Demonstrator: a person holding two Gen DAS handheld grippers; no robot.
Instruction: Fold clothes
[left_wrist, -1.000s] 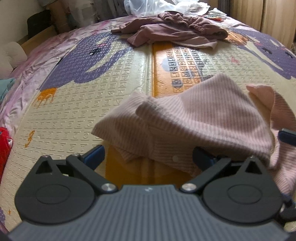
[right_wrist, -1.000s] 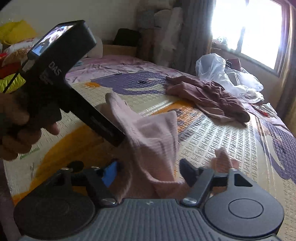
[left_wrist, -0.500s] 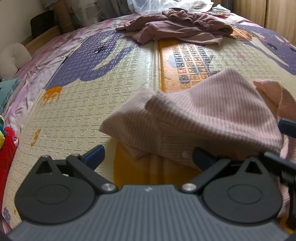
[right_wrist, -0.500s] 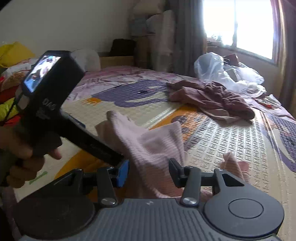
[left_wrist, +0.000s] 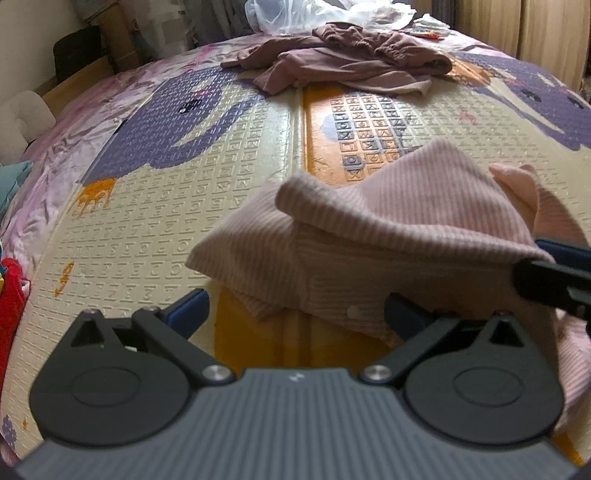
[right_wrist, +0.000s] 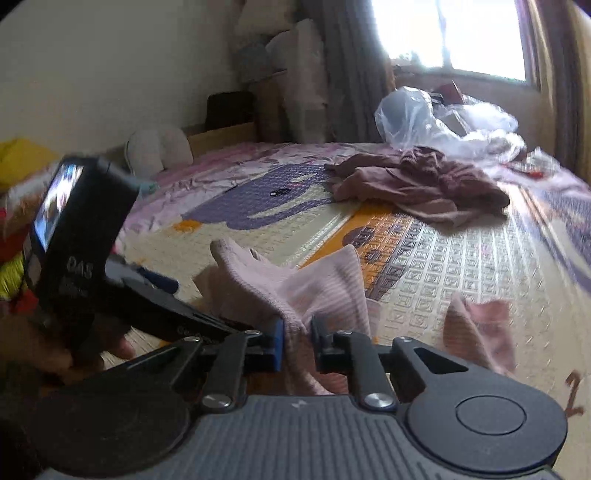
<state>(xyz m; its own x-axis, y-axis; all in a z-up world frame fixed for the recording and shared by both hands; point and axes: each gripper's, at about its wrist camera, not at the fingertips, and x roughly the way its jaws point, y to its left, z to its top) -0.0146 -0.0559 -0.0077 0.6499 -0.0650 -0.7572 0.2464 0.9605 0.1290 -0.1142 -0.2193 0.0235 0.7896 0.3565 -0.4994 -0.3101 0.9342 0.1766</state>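
patterned play mat covering bed, window beyond

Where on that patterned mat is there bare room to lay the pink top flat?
The widest bare patch of the mat lies left of the pink top, reaching to the purple elephant print. A narrower strip lies between the top and the mauve clothes. Nearest the jaws it is crowded.

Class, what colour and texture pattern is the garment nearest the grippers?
Pale pink sweater, finely ribbed; clearest in the left wrist view.
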